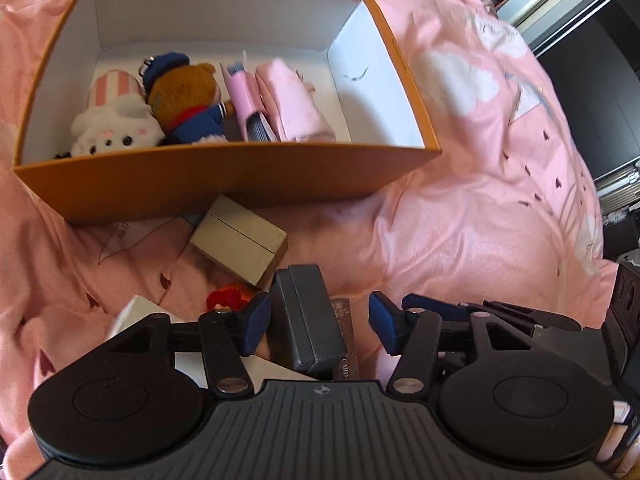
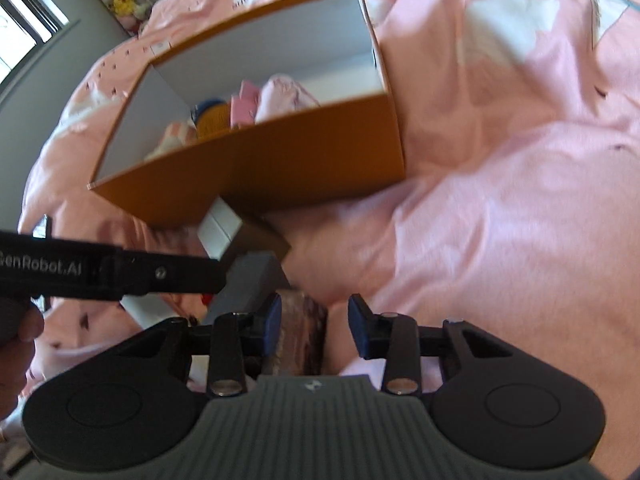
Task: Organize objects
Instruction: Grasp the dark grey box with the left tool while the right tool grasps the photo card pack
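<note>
Orange box sits open-topped on the pink bedspread, white inside, holding a row of things along its near wall: a white plush with a pink striped cap at the left, a brown bear in blue uniform beside it, then a pink booklet-like item and a folded pink cloth toward the right; the right end of the box floor is bare. Outside, just in front of the box's near wall, a grey-tan small box lies tilted on the spread. Nearer the camera, a dark grey case stands between the fingers of the left gripper, which is spread wide, the left pad close to the case, the right pad apart from it; contact cannot be confirmed. A red object and a white card edge show partly behind the left finger. Right gripper also spread, straddling a brownish patterned block that lies just beside its left pad; blurred, contact unclear. In the right wrist view the left gripper's dark body crosses from the left edge.
</note>
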Demonstrator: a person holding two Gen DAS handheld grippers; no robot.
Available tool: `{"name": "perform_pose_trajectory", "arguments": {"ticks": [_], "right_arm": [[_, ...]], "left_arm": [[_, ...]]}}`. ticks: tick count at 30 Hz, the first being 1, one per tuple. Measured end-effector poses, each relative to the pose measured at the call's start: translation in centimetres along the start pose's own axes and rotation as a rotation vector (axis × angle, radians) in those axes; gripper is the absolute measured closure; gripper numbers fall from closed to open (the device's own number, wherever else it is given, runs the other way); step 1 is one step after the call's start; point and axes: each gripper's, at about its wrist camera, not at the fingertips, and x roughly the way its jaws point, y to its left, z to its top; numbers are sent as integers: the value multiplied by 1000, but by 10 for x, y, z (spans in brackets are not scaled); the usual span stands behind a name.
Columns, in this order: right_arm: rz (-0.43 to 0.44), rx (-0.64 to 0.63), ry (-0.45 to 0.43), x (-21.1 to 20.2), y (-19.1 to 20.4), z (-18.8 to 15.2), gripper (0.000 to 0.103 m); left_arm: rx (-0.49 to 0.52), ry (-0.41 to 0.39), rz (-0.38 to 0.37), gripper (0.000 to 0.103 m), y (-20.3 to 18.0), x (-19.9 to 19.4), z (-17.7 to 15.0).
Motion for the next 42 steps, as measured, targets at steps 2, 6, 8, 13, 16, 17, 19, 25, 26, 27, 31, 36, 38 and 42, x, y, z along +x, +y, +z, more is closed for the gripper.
{"name": "perform_pose_trajectory", "arguments": {"ticks": [2,6,8,13,16,17,19,25,26,27,31,36,38,42], "right_arm": [[11,-3,15,4,-2,-4,63],[27,-14,35,7,-2,-6,63],[30,-26,43,8,-1,-6,63],[40,-44,61,13,1,-7,63],[39,-50,69,15,2,-6,63],[35,-54,73,15,3,-6,63],[29,-62,78,16,4,-6,63],[39,-81,104,17,10,-7,60],[43,-89,111,18,12,-7,59],[45,-96,119,20,14,-7,58],[35,-106,163,31,21,-6,59],[22,-97,198,41,23,-2,59],[15,-96,209,43,24,-2,58],[-4,-127,222,43,30,-3,58]], "left_arm": [[1,21,35,34,-3,10,0],[5,82,84,34,-7,26,-2],[7,92,85,34,-8,27,-3],[0,119,110,40,-6,33,-5],[1,122,95,45,-5,32,-5],[0,127,83,51,-5,33,-6],[1,137,60,58,-3,33,-7],[13,104,49,61,4,21,-15],[16,97,50,62,5,19,-16],[19,91,49,62,5,17,-17],[15,78,42,63,8,13,-20],[4,65,33,64,16,11,-24],[1,64,34,64,17,11,-24],[-3,61,30,64,19,11,-24]]}}
